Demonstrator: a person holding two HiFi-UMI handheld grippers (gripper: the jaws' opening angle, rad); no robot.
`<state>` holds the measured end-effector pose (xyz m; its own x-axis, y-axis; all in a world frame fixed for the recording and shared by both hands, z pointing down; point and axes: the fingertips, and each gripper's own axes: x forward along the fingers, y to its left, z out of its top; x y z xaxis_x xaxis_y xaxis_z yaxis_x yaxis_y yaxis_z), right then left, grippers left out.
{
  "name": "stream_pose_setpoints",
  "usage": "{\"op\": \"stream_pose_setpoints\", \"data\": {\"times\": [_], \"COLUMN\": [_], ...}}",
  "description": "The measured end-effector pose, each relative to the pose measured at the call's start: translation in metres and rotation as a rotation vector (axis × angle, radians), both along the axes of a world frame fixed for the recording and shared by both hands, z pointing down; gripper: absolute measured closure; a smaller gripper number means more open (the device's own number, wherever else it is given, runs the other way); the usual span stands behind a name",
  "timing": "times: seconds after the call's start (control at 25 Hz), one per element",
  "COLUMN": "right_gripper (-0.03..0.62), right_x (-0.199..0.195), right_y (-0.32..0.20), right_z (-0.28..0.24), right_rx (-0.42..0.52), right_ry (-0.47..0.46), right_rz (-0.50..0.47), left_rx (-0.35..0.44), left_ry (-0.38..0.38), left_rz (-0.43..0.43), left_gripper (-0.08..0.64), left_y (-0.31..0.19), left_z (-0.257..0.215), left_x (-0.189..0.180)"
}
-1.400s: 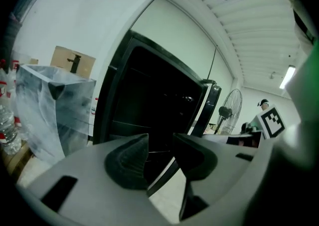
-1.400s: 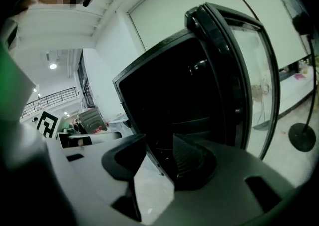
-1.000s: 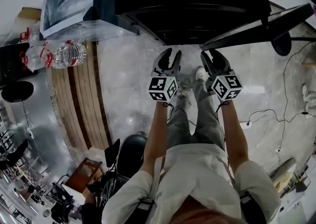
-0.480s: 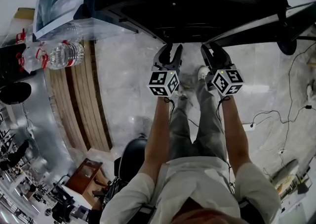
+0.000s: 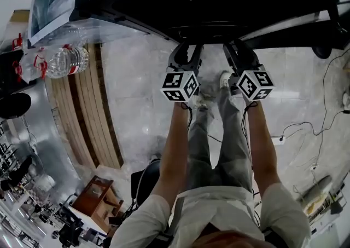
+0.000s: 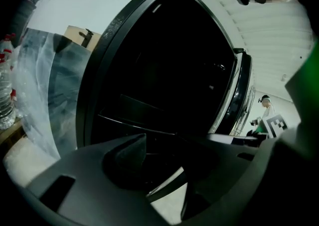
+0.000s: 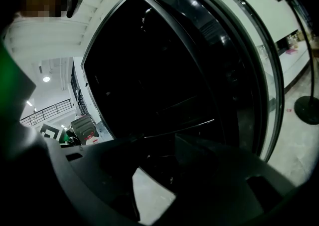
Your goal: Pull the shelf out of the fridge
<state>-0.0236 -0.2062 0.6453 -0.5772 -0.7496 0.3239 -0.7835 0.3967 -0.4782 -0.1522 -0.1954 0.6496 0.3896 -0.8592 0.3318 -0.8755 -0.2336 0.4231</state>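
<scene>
The black fridge [image 5: 208, 0] stands open, its door [image 5: 306, 19] swung to the right. Inside the dark cavity a thin shelf edge [image 6: 134, 129] runs across; the right gripper view shows that shelf edge [image 7: 184, 126] too. My left gripper [image 5: 186, 52] and right gripper [image 5: 238, 50] reach side by side to the fridge's lower front, tips hidden under its rim in the head view. The left gripper [image 6: 164, 170] has its jaws opening, with only floor and the dark interior showing between them. The right gripper [image 7: 159, 170] is also opening and holds nothing.
A water bottle [image 5: 60, 62] and a plastic-wrapped panel [image 5: 52, 0] sit left of the fridge beside wooden planks [image 5: 87, 110]. Cables [image 5: 306, 126] trail over the marble floor at the right, near a black stand base [image 5: 322, 51]. The person's shoes [image 5: 221, 81] are just below the grippers.
Both grippers have moved forward to the fridge opening, and their tips now sit under its front rim. The fridge fills more of the head view.
</scene>
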Motion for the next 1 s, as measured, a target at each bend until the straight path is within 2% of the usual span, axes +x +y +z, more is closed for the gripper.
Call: {"op": "stream_pose_setpoints", "data": {"times": [0.4, 0.84, 1.0], "right_gripper": [0.357, 0.290, 0.285], "right_x": [-0.009, -0.006, -0.004], "right_y": [-0.030, -0.058, -0.069], "right_z": [0.017, 0.028, 0.031], "right_rx": [-0.019, -0.047, -0.048], "right_ry": [-0.061, -0.181, -0.210], "right_rz": [0.028, 0.097, 0.123], "left_rx": [-0.031, -0.033, -0.025], "left_ry": [0.050, 0.144, 0.170], "left_rz": [-0.038, -0.087, -0.106], "left_gripper": [0.337, 0.291, 0.290], "left_y": [-0.030, -0.058, -0.066], "left_z": [0.020, 0.026, 0.027], "left_x": [-0.007, -0.011, -0.012]}}
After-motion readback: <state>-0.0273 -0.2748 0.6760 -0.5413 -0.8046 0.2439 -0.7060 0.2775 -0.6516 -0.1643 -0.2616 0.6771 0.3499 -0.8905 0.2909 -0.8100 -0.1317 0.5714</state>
